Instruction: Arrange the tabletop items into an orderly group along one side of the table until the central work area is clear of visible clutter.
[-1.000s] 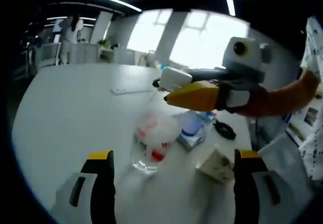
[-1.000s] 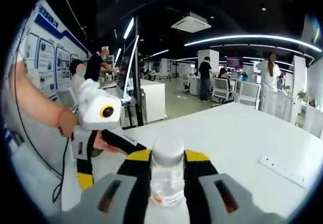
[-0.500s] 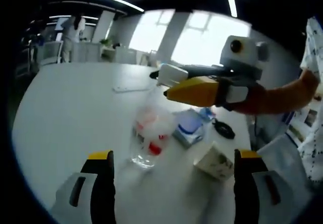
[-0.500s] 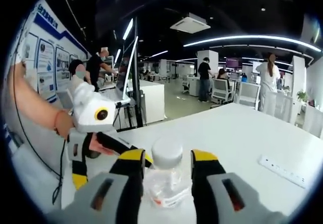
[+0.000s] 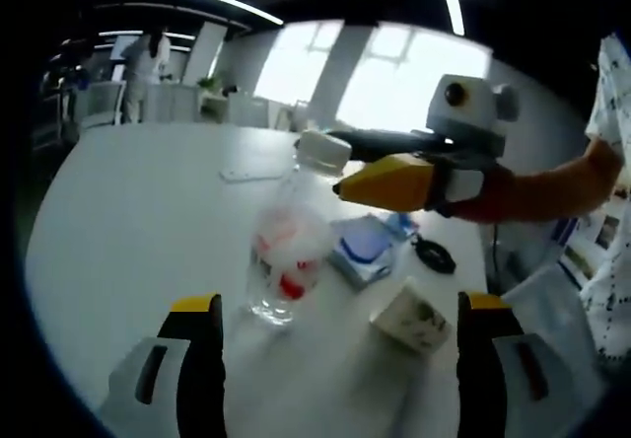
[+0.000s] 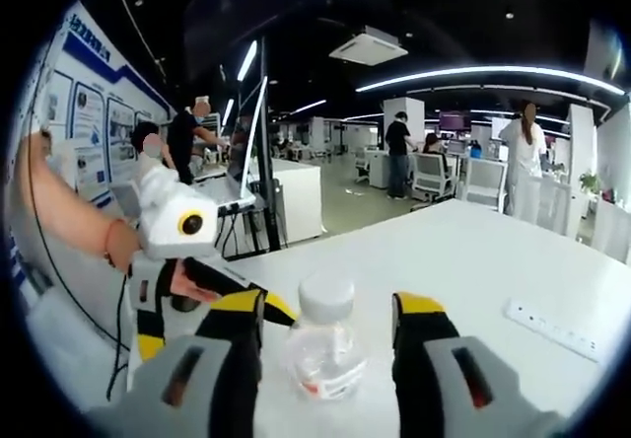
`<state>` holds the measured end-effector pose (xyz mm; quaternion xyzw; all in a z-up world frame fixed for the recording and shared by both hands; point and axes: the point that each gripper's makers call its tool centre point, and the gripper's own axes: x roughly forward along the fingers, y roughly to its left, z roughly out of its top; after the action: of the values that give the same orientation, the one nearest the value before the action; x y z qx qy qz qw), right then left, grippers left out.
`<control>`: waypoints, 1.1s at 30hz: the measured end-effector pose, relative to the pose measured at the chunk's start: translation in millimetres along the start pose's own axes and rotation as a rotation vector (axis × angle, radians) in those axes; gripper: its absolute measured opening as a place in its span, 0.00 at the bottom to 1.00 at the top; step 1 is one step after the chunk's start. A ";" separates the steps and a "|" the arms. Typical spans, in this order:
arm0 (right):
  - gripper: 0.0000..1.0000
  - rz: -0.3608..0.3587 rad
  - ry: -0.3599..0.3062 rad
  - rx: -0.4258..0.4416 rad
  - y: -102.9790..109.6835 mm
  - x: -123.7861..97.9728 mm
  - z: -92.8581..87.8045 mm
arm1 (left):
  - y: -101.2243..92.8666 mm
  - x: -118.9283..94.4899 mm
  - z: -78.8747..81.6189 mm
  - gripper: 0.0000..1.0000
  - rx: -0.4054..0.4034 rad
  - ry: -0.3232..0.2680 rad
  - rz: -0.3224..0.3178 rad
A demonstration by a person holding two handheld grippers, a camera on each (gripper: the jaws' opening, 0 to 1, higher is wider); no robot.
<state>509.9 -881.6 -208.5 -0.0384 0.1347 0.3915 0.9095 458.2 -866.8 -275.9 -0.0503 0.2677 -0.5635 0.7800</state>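
1. The right gripper (image 6: 327,344) had spread its jaws off the water bottle (image 6: 322,351) since the earlier frame.
2. The bottle stood upright between them, towards the table's (image 5: 138,221) side edge.
3. The left gripper (image 5: 335,359) was spread, farther off.

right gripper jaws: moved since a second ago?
Yes. The right gripper has opened: its jaws were clamped on the water bottle and now stand apart on either side of it, clear of the cap.
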 end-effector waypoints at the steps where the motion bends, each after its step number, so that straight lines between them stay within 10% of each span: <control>1: 0.52 0.000 -0.001 0.003 0.0 -1.0 0.2 | -0.7 -0.6 -0.3 0.96 0.001 0.002 0.002; 33: 0.56 -0.037 0.047 0.024 -14.7 -61.2 -16.6 | -31.7 -23.2 10.2 0.96 0.001 -0.022 0.040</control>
<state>476.7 -937.6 -208.2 -0.0393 0.1602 0.3720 0.9134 430.9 -859.5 -246.8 -0.0507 0.2597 -0.5472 0.7941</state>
